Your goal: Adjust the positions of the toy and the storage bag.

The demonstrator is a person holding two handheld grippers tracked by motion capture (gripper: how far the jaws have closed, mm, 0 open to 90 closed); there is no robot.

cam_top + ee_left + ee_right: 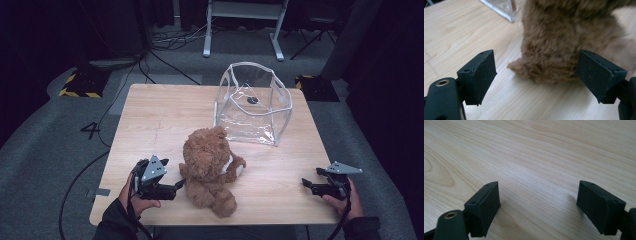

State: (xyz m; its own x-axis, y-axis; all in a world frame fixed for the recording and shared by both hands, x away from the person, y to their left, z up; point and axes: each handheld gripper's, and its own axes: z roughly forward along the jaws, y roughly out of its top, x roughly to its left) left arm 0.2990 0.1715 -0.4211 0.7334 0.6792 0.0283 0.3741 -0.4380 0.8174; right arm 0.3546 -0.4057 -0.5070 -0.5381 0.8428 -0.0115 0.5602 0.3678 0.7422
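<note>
partly blurred teddy bear (564, 47) up close

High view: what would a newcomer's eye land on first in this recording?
A brown teddy bear sits near the front middle of the wooden table. Behind it, toward the far right, stands a clear plastic bag, open at the top. The left tongs reach toward the bear's side with jaws open, while the right tongs rest open near the front right edge.
</note>
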